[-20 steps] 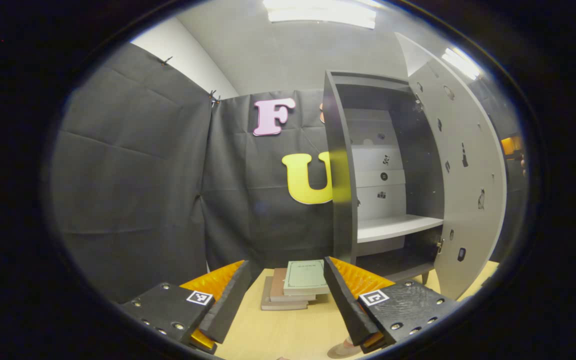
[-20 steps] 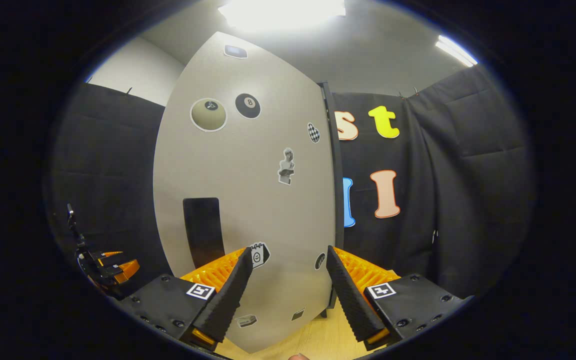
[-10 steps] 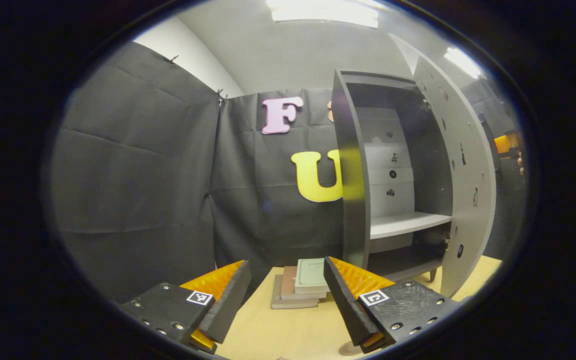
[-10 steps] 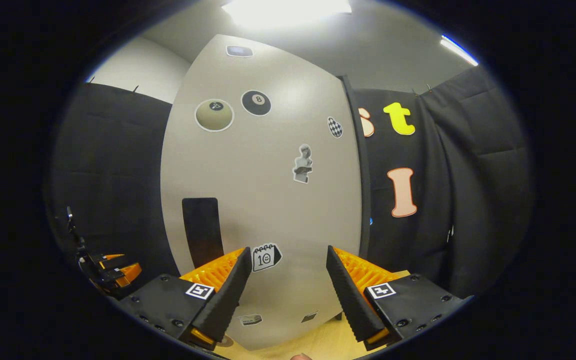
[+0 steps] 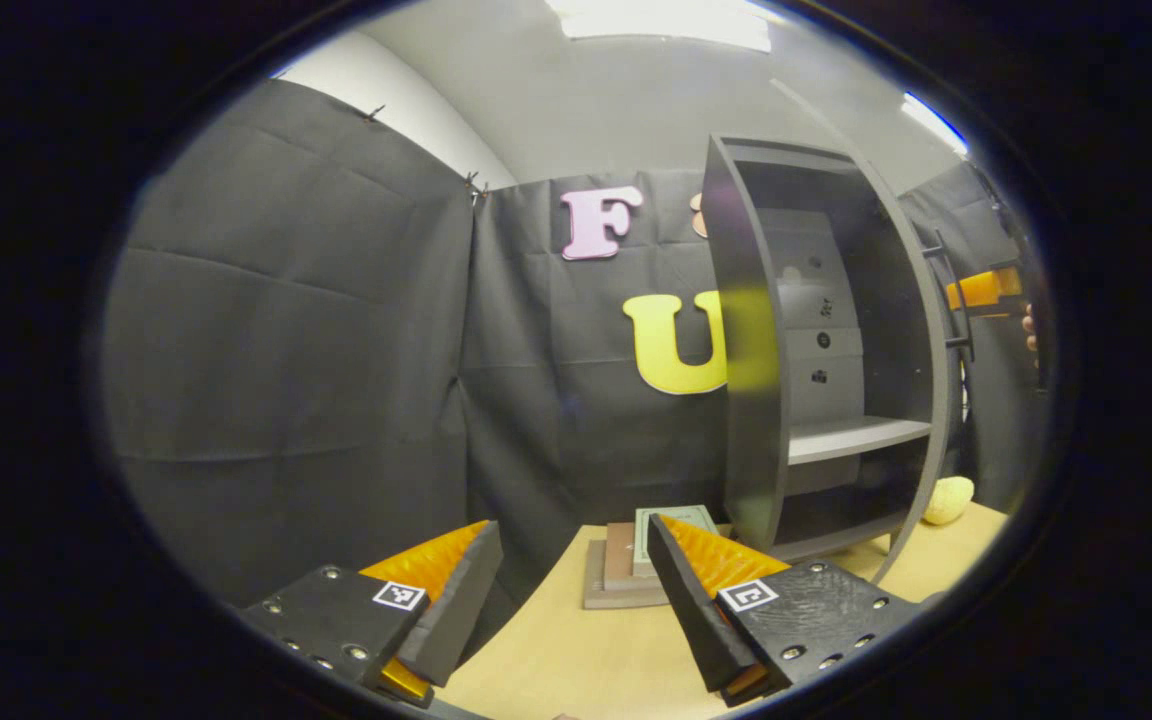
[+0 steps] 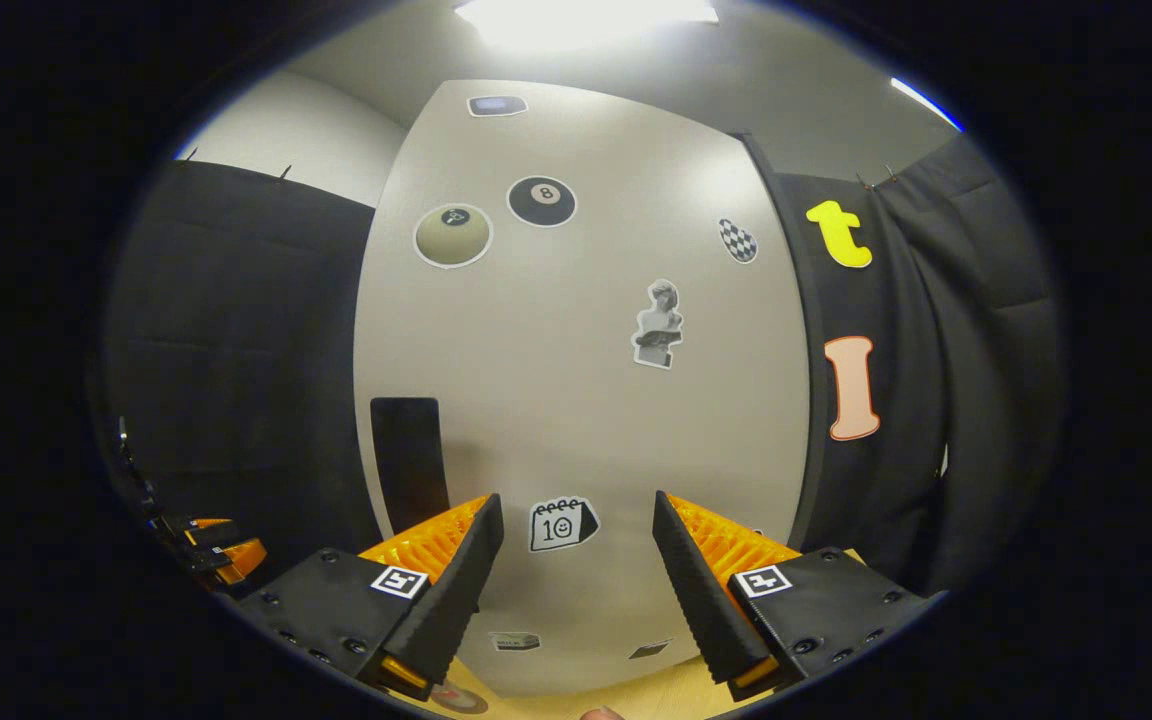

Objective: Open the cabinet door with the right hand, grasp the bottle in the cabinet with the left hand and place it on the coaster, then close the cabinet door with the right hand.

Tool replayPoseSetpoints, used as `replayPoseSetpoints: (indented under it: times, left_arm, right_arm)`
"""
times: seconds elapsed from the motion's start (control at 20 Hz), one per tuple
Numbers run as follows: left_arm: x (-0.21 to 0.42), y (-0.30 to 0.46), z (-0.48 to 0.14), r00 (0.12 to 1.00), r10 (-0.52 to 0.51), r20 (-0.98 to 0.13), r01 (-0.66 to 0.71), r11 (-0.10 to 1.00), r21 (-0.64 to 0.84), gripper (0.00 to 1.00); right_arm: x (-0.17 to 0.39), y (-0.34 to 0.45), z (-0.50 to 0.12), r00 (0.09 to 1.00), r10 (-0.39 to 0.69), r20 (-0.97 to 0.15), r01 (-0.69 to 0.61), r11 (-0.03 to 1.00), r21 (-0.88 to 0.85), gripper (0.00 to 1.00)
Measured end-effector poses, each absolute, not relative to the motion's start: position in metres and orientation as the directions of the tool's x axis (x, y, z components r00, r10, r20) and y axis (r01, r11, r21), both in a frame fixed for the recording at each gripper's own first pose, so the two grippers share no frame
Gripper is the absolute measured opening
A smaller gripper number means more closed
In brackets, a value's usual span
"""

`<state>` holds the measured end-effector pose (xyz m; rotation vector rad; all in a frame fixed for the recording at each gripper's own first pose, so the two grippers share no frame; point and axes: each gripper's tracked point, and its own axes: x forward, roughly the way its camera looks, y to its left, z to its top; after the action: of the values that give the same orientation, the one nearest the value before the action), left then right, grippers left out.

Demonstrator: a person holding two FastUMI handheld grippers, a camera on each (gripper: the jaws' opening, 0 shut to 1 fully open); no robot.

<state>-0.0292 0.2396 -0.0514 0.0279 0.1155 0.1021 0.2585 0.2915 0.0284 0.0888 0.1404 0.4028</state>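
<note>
- The door [image 6: 576,380] faces the right gripper [image 6: 576,580] broadside, just ahead of its fingers, which are spread with nothing between them.
- A dark handle [image 6: 408,465] sits low on the door's left side, just above the gripper's left finger; I cannot tell whether anything touches the door.
- In the left gripper view the door [image 5: 946,330] is seen nearly edge-on at the cabinet's right — the cabinet [image 5: 746,350] mouth is partly open, its shelf [image 5: 856,437] bare.
- The left gripper [image 5: 576,590] hovers over the table [image 5: 576,650], fingers spread and holding nothing, with free tabletop ahead of it.
- A stack of books [image 5: 636,560] lies on the table left of the cabinet's foot; a yellow roundish object [image 5: 948,500] sits on the table right of the door.
- The other gripper [image 5: 981,290] and a hand show past the door's edge.
- The door is pale grey with stickers: two billiard balls [image 6: 541,200], a bust [image 6: 658,325], a calendar [image 6: 561,523].
- A round coaster [image 6: 456,697] peeks out at the bottom of the right gripper view; the bottle's place I cannot tell.
</note>
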Motion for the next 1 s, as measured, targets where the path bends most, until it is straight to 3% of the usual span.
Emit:
replayPoseSetpoints:
  times: [0.5,0.6,0.8,0.9,0.95,1.0]
  left_arm:
    - [-0.045,0.271,-0.059,0.978,0.163,-0.132,-0.162,0.987,0.016,0.88]
    - [-0.046,0.271,-0.057,0.977,0.169,-0.131,-0.170,0.985,0.009,0.93]
    - [-0.047,0.267,-0.054,0.976,0.173,-0.134,-0.173,0.985,0.008,0.90]
    - [-0.047,0.255,-0.043,0.977,0.169,-0.130,-0.168,0.986,0.020,0.90]
    - [-0.045,0.246,-0.038,0.979,0.165,-0.123,-0.163,0.986,0.027,0.88]
    - [-0.041,0.237,-0.034,0.980,0.162,-0.115,-0.158,0.987,0.036,0.93]
  right_arm:
    - [0.277,0.317,0.025,0.914,0.389,-0.118,-0.374,0.919,0.127,0.92]
    - [0.280,0.320,0.024,0.915,0.385,-0.117,-0.370,0.920,0.130,0.92]
    - [0.285,0.325,0.018,0.912,0.393,-0.120,-0.379,0.917,0.127,0.96]
    - [0.283,0.324,0.017,0.906,0.405,-0.126,-0.389,0.911,0.135,0.92]
    - [0.281,0.322,0.018,0.903,0.412,-0.125,-0.396,0.908,0.136,0.96]
    - [0.279,0.318,0.019,0.901,0.416,-0.123,-0.401,0.907,0.132,0.96]
